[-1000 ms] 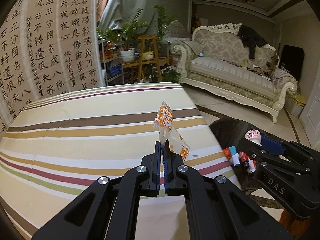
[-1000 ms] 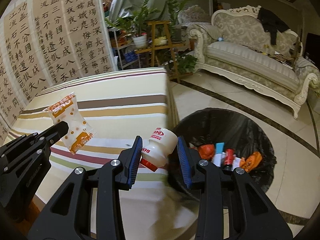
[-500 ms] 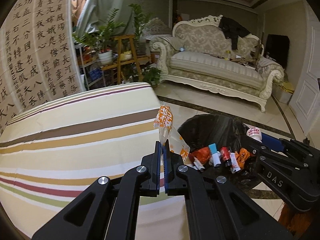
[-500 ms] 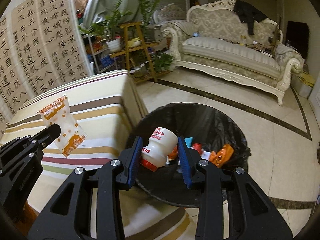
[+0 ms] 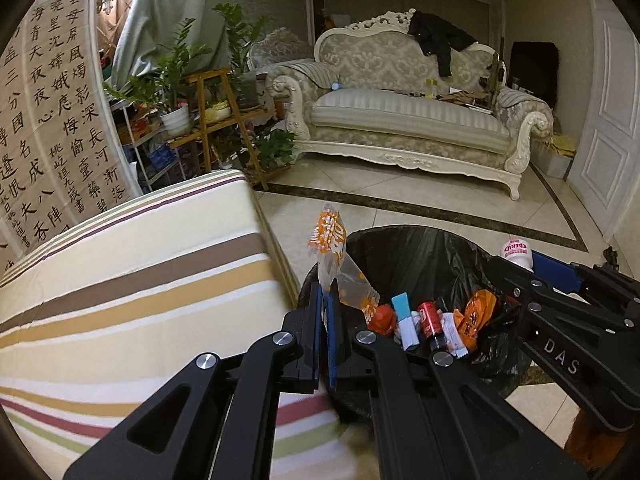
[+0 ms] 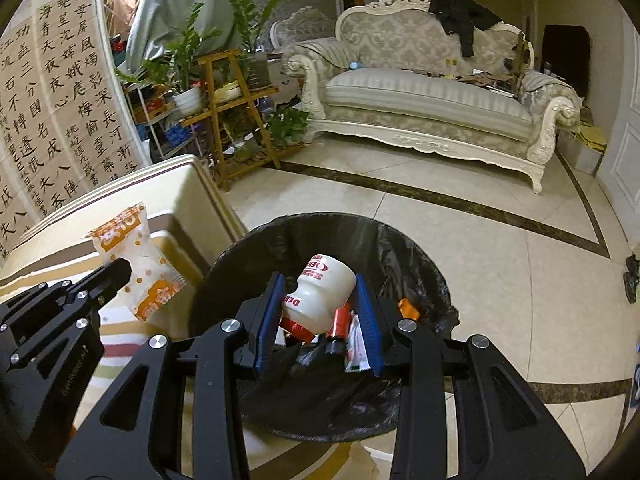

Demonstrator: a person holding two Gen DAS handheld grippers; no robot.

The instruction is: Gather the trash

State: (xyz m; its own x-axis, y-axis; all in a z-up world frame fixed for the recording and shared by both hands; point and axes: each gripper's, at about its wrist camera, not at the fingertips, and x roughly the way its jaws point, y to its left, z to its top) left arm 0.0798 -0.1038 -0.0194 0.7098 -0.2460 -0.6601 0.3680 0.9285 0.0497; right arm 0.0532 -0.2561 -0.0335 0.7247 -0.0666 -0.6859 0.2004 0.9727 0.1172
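A: What lies around the bin?

B: The black-lined trash bin (image 6: pixel 404 240) stands on the tiled floor just beside the corner of the striped table (image 5: pixel 120 288). Inside are a red can (image 5: pixel 430 316), a blue-and-white packet (image 5: pixel 404 314) and an orange wrapper (image 5: pixel 476 312). Farther back are a cream sofa (image 6: pixel 432 100) with a dark jacket (image 6: pixel 460 16) over its back, a wooden plant stand (image 6: pixel 236 100) and a calligraphy screen (image 5: pixel 44 128).

A: And the tongs?

B: The left gripper (image 5: pixel 325 292) is clenched flat on an orange-and-clear snack wrapper (image 5: pixel 332 248). The right gripper (image 6: pixel 320 300) is grasping a small white drink bottle (image 6: pixel 320 292) between its blue pads (image 6: pixel 270 312).

A: Where are those two pieces?

B: The bottle hangs over the bin's mouth, nothing between it and the litter below. The wrapper sits at the near left rim, by the table's corner.

A: Which way do they point?

B: The bottle is tilted, long axis running from its red-foil neck at lower left to its wide base at upper right, away from the camera. The wrapper stands upright from the jaws, printed end on top, with a clear flap drooping right.
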